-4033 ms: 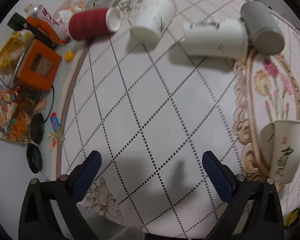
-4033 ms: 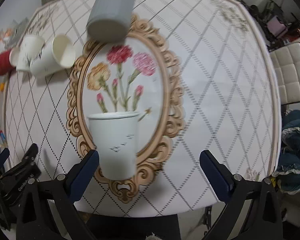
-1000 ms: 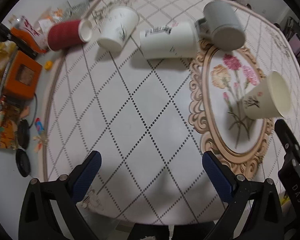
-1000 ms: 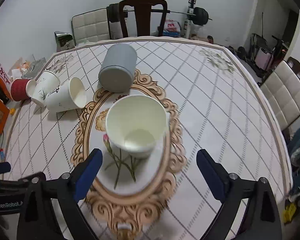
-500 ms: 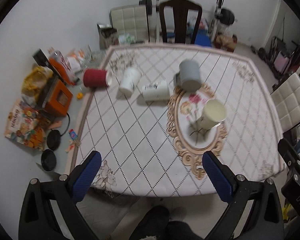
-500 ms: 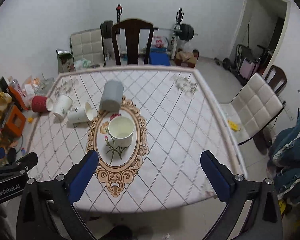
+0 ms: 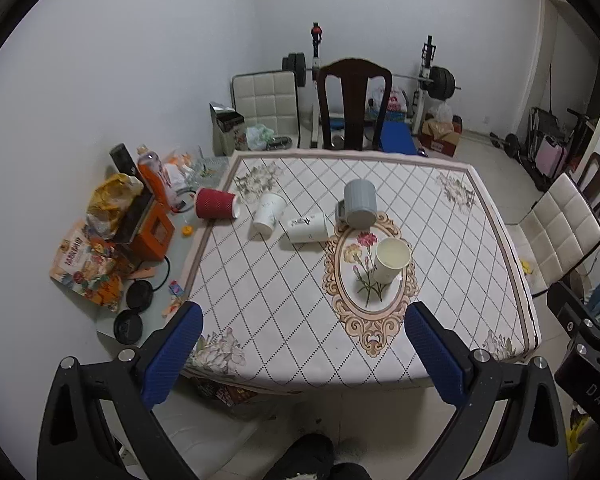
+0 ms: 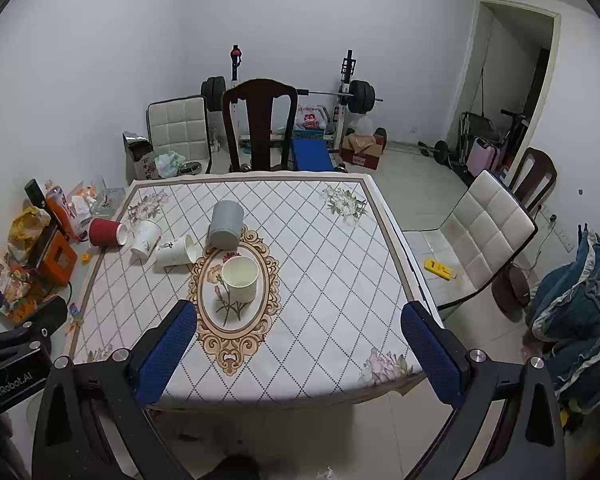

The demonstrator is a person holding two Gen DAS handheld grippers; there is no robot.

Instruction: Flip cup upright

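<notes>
A white paper cup (image 7: 391,259) (image 8: 240,278) stands upright, mouth up, on the oval flower print of the tablecloth. Behind it lie a grey cup (image 7: 359,202) (image 8: 226,225), two white cups (image 7: 307,228) (image 7: 269,210) on their sides, and a red ribbed cup (image 7: 216,204) (image 8: 107,233) at the table's left edge. My left gripper (image 7: 302,352) is open and empty, held back off the near table edge. My right gripper (image 8: 300,354) is open and empty, also back from the table.
The table (image 7: 284,344) has a diamond-pattern cloth. Snack packets and an orange box (image 7: 152,232) sit on a ledge to its left. A dark wooden chair (image 7: 354,104) stands behind, a white padded chair (image 8: 484,232) to the right, gym weights at the wall.
Both grippers have pulled up and back from the table, so the whole table and room show. The white cup stays upright on the flower print.
</notes>
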